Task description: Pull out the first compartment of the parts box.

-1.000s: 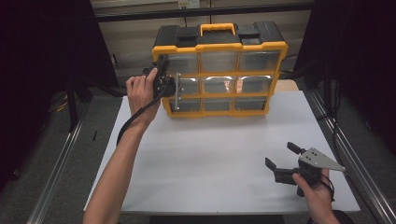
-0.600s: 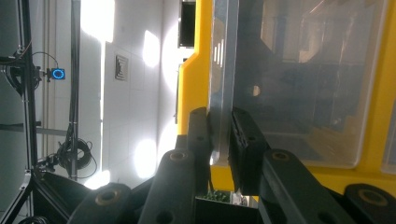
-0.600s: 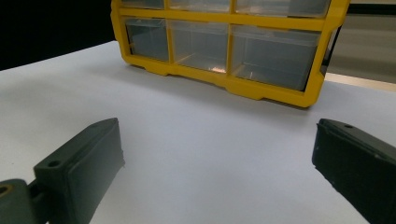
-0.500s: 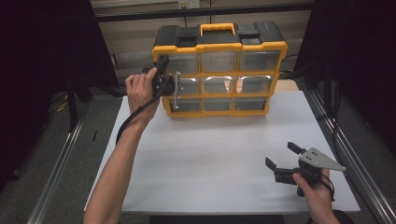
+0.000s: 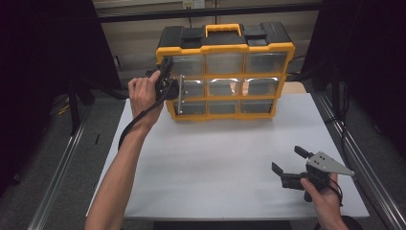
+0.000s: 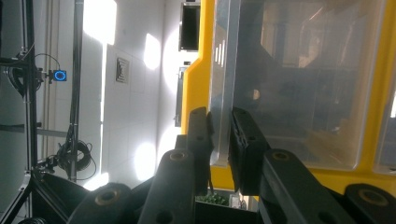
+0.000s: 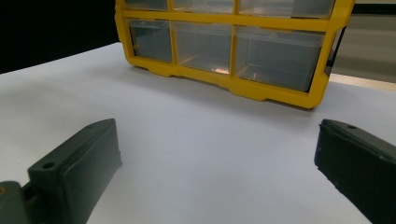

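Note:
A yellow and black organiser point(image 5: 223, 49) with three rows of clear drawers stands at the back of the white table point(image 5: 215, 158). My left gripper point(image 5: 175, 89) is at the organiser's left side, at the middle-left drawer point(image 5: 192, 88). In the left gripper view, my left gripper point(image 6: 220, 116) is shut on the clear front lip point(image 6: 219, 93) of that drawer point(image 6: 299, 84), one pad on each face. My right gripper point(image 5: 287, 159) rests low over the table's front right, open, with nothing between its jaws. In its own view, my right gripper point(image 7: 219, 135) faces the organiser's bottom row point(image 7: 275, 58) from a distance.
The organiser has a yellow carry handle point(image 5: 223, 28) on its black lid. Metal rails point(image 5: 356, 158) run along both sides of the table, with dark curtains behind. Bare white tabletop point(image 7: 201, 140) lies between my right gripper and the organiser.

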A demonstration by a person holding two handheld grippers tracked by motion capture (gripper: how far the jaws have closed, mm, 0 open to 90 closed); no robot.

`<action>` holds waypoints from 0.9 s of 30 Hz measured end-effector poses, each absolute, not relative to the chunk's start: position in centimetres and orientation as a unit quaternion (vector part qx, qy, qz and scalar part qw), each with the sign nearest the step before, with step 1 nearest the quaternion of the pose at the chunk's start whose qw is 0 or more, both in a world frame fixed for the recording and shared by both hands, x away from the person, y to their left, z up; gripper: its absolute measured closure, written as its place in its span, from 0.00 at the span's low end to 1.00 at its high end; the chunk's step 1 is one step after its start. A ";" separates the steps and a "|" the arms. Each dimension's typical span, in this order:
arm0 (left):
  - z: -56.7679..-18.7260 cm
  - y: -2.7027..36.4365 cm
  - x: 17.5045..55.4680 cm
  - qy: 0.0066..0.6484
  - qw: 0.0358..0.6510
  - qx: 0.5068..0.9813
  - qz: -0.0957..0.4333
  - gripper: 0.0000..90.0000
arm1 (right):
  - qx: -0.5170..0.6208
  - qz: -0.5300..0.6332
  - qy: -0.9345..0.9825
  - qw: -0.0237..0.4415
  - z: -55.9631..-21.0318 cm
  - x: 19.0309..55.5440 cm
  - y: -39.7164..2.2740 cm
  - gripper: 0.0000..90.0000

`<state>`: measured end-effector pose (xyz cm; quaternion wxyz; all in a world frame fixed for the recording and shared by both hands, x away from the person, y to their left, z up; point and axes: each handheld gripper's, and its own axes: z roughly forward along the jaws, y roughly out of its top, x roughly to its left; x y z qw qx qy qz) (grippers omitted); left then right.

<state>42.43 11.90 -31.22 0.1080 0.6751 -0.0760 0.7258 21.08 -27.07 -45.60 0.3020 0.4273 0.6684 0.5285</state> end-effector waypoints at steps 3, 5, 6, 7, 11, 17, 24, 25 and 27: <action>-31.2 12.0 42.3 -0.082 0.112 0.670 0.729 0.89 | 0.426 0.529 0.669 0.302 -45.6 21.1 -27.1 0.00; -31.2 12.0 42.1 -0.082 0.109 0.672 0.728 0.89 | 0.428 0.530 0.667 0.303 -45.6 21.0 -27.1 0.00; -31.2 12.0 42.1 -0.082 0.108 0.672 0.728 0.89 | 0.429 0.529 0.665 0.306 -45.6 21.0 -27.1 0.00; -31.2 12.0 42.1 -0.083 0.114 0.669 0.730 0.89 | 0.428 0.531 0.665 0.305 -45.6 21.0 -27.1 0.00; -31.3 12.0 41.8 -0.076 0.115 0.670 0.729 0.89 | 0.428 0.531 0.665 0.305 -45.6 21.0 -27.1 0.00; -31.4 12.1 41.5 -0.077 0.118 0.670 0.729 0.89 | 0.427 0.530 0.665 0.307 -45.5 21.0 -27.1 0.00; -31.4 12.3 40.9 -0.080 0.117 0.665 0.734 0.89 | 0.428 0.529 0.666 0.307 -45.6 21.0 -27.1 0.00; -31.4 12.3 40.9 -0.083 0.119 0.666 0.732 0.89 | 0.427 0.529 0.666 0.307 -45.6 21.0 -27.1 0.00; -31.4 12.4 40.8 -0.082 0.117 0.667 0.732 0.89 | 0.427 0.528 0.666 0.308 -45.6 21.0 -27.1 0.00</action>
